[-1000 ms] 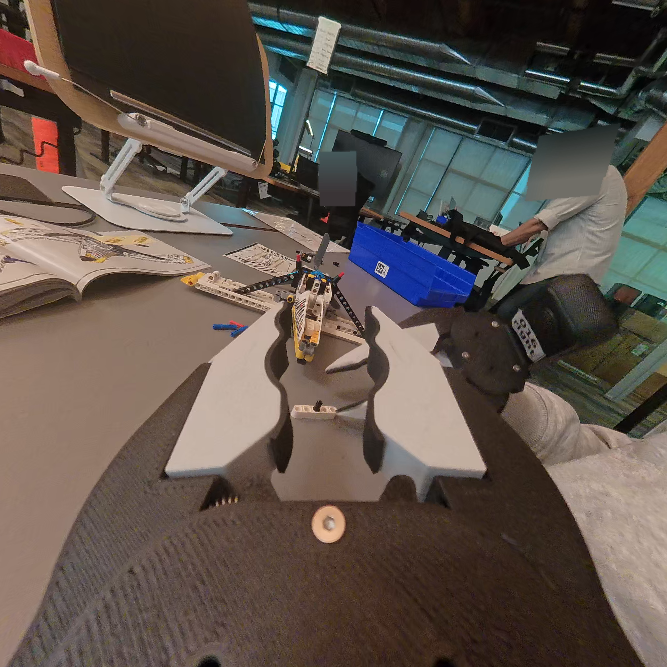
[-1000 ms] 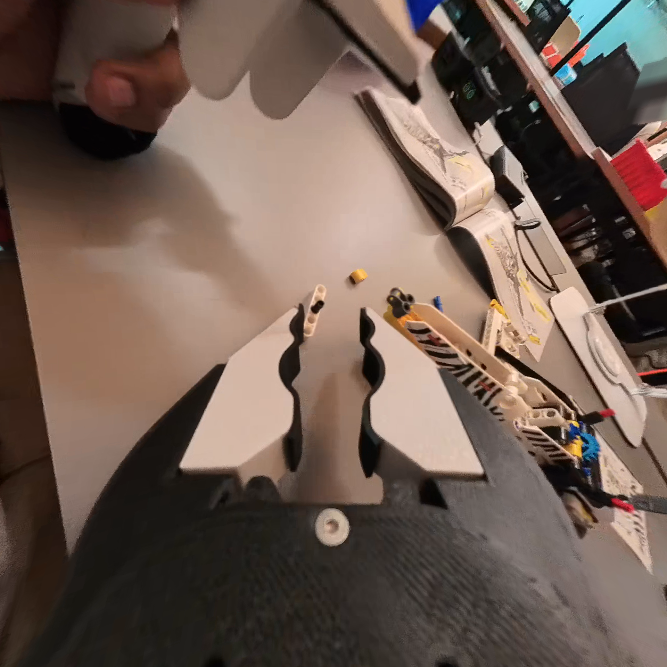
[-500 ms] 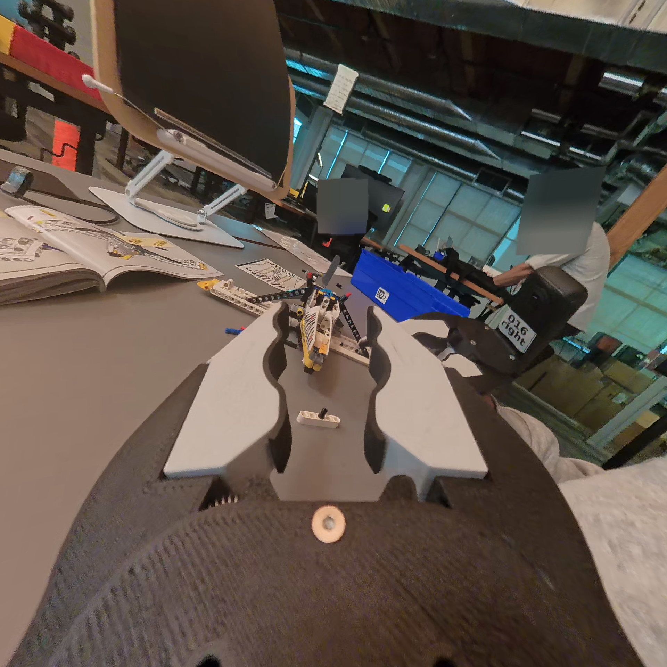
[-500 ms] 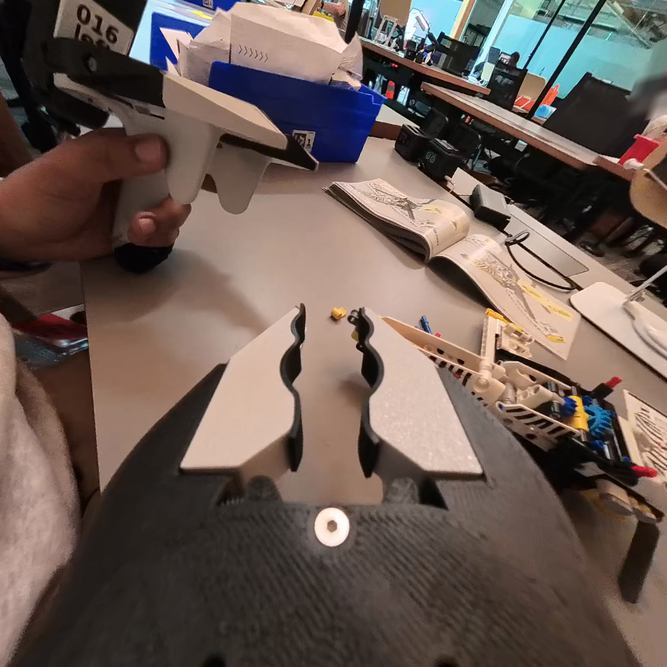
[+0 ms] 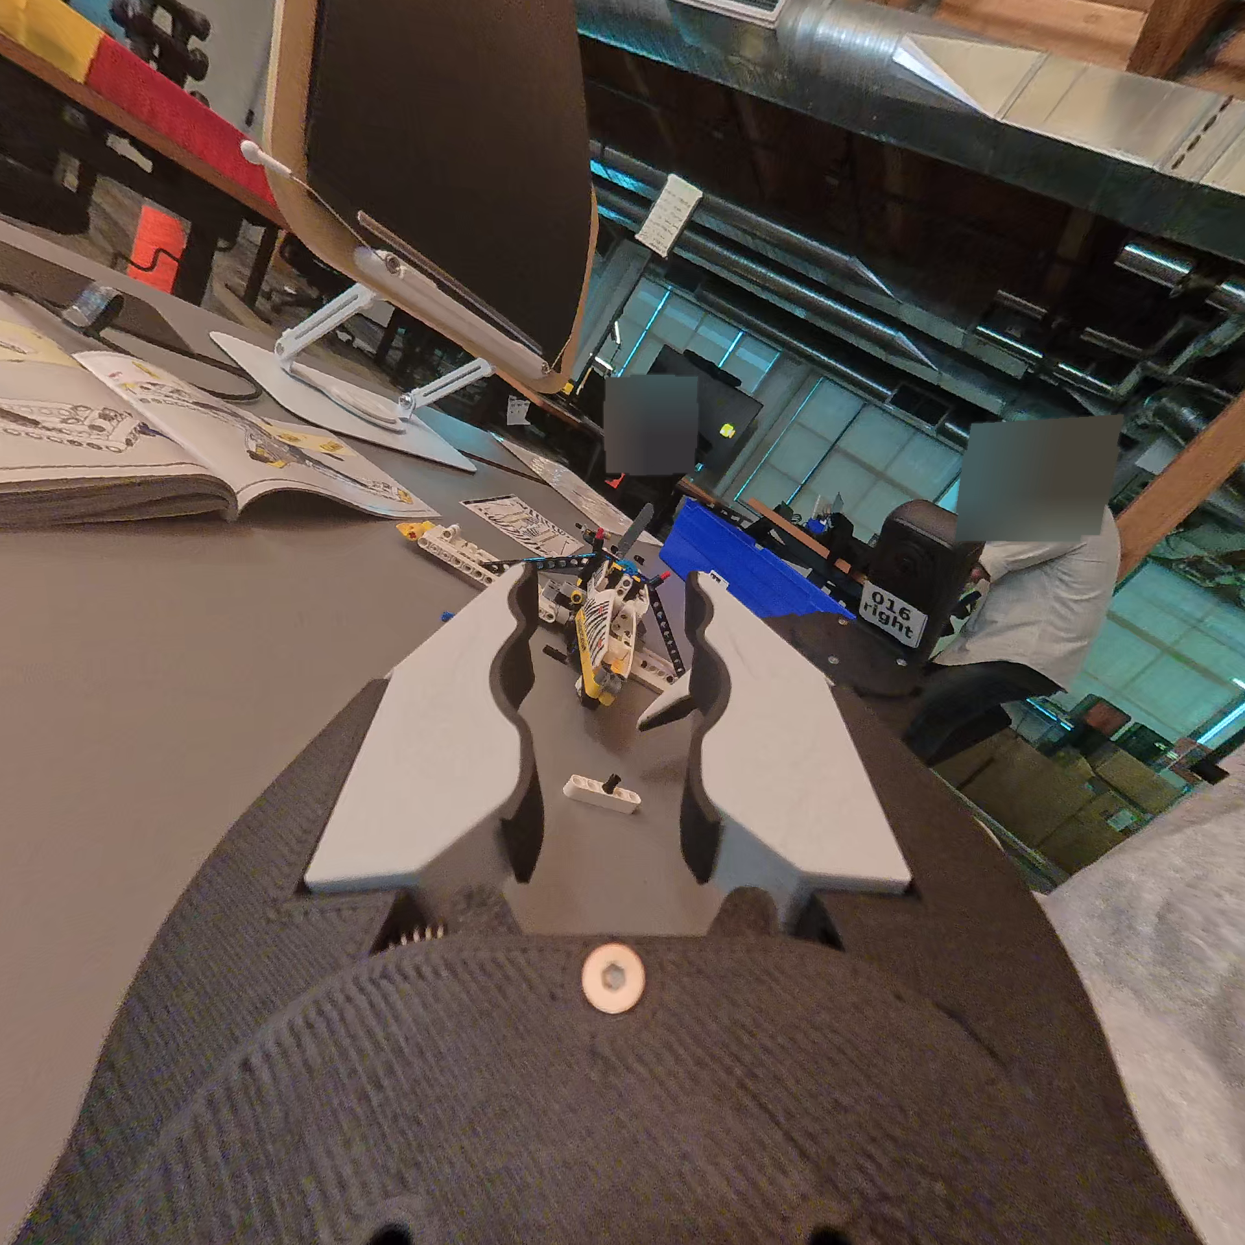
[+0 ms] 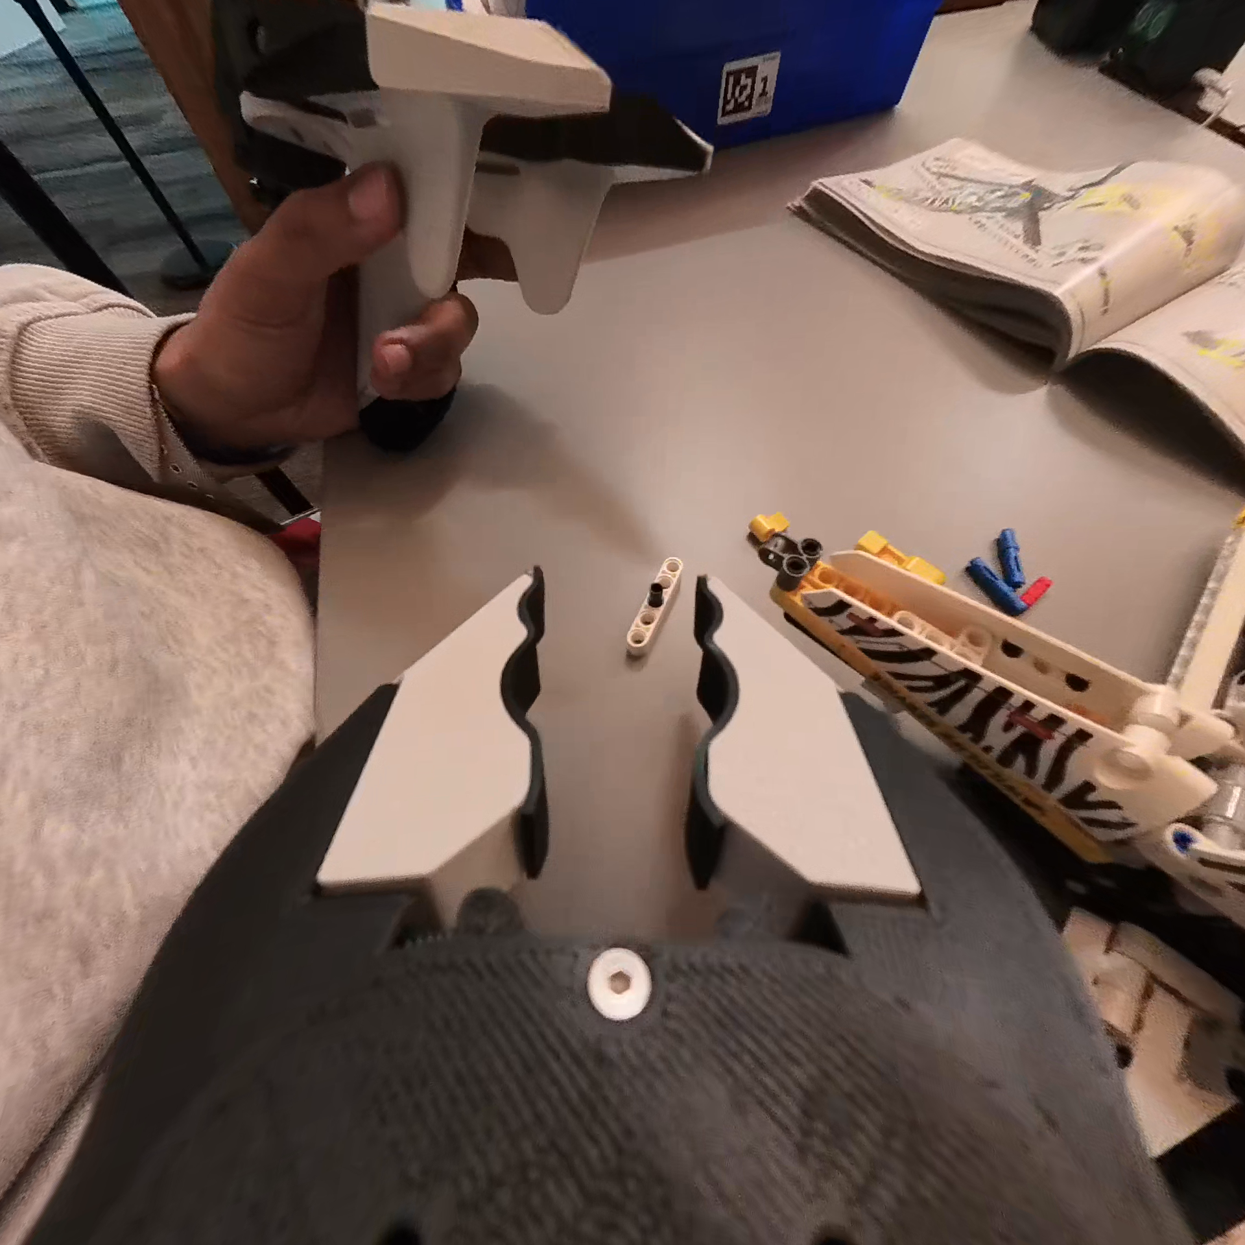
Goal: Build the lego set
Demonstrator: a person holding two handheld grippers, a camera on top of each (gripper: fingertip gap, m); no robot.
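Right wrist view, from left to right: a hand point(image 6: 290, 323) in a beige sleeve grips the handle of the left gripper point(image 6: 539, 269), held above the grey tabletop point(image 6: 775, 404); whether its fingers are parted cannot be told from this angle. In the left wrist view the left gripper's point(image 5: 606, 606) two fingers stand apart with nothing between them. The right gripper point(image 6: 616, 586) is likewise open and empty. One small white beam point(image 6: 653, 614) with a single black pin standing in it lies flat on the tabletop, framed between the right gripper's fingertips but untouched. Just to its right lies one yellow piece point(image 6: 769, 523), then the nose of the lego model point(image 6: 977, 694), white with black stripes and yellow underneath, resting on the tabletop. Beyond it lie two blue pins point(image 6: 997, 579) and one red pin point(image 6: 1036, 590). One open instruction booklet point(image 6: 1051, 236) sits far right, and one blue bin point(image 6: 707, 54) stands behind.
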